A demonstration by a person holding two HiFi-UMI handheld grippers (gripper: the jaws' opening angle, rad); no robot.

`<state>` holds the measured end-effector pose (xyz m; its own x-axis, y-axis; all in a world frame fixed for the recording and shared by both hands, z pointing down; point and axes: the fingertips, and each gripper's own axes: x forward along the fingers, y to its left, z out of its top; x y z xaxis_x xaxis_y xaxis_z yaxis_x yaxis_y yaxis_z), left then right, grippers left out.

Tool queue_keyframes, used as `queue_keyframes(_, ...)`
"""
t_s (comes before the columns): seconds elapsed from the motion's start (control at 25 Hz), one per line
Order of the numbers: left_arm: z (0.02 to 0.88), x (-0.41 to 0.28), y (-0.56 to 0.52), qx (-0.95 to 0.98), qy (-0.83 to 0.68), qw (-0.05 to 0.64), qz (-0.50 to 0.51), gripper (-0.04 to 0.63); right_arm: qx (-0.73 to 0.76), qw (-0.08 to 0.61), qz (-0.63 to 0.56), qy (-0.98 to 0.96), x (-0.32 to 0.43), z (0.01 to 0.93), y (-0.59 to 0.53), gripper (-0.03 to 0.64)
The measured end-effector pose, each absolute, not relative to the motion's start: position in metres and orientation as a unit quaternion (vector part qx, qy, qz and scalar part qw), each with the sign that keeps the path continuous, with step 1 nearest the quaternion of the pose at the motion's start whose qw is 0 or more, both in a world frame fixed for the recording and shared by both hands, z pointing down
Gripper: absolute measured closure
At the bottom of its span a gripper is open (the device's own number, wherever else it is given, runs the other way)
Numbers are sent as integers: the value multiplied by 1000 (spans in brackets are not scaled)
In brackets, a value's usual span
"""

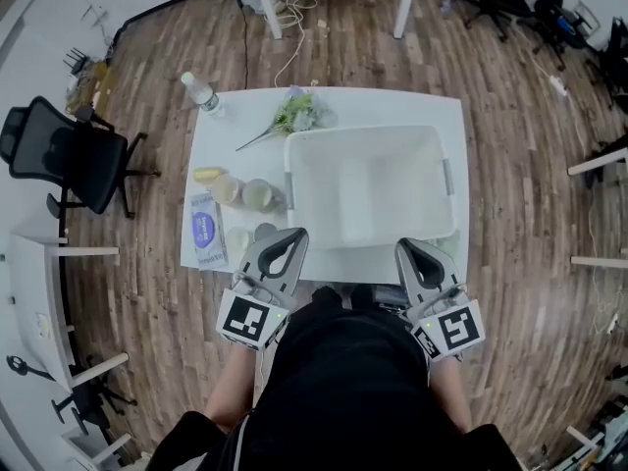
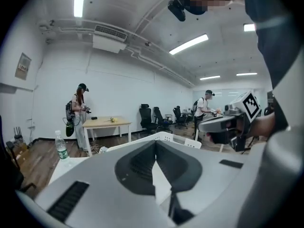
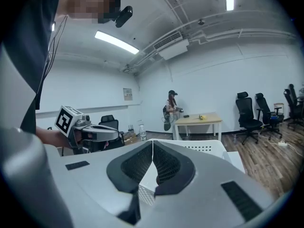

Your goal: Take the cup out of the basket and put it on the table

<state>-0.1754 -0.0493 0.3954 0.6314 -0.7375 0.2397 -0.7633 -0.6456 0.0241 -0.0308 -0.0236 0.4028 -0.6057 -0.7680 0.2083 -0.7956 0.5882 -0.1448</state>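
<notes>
The white basket [image 1: 294, 180] stands in the middle of the white table [image 1: 432, 111], and I see nothing inside it. Two pale cups [image 1: 257, 195] stand upright on the table just left of the basket, with two smaller round things [image 1: 238, 238] nearer to me. My left gripper [image 1: 299, 232] is held over the near table edge at the basket's near left corner, shut and empty; its own view shows the jaws [image 2: 155, 144] closed together with the basket rim [image 2: 166, 136] beyond. My right gripper [image 1: 402, 245] is over the basket's near right corner, also shut [image 3: 152, 144] and empty.
A water bottle [image 1: 201, 93] and a flower sprig [image 1: 299, 113] lie at the table's far side. A blue box [image 1: 204, 232] and a yellow item [image 1: 208, 175] sit at the left edge. An office chair [image 1: 69, 155] stands left of the table. People stand at a far table [image 2: 107, 122].
</notes>
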Motion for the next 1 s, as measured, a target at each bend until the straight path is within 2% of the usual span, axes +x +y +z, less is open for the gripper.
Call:
queue_keyframes(0.2, 398, -129, -29, 913, -387, 102, 78, 586, 424, 72, 82, -899, -27, 393, -19, 592)
queue_keyframes(0.4, 394, -97, -25, 925, -362, 87, 75, 586, 428, 54, 78, -899, -11, 382, -15, 592)
queue_keyframes(1.0, 391, -80, -23, 934, -341, 72, 80, 586, 448, 46, 77, -890, 10, 377, -4, 593)
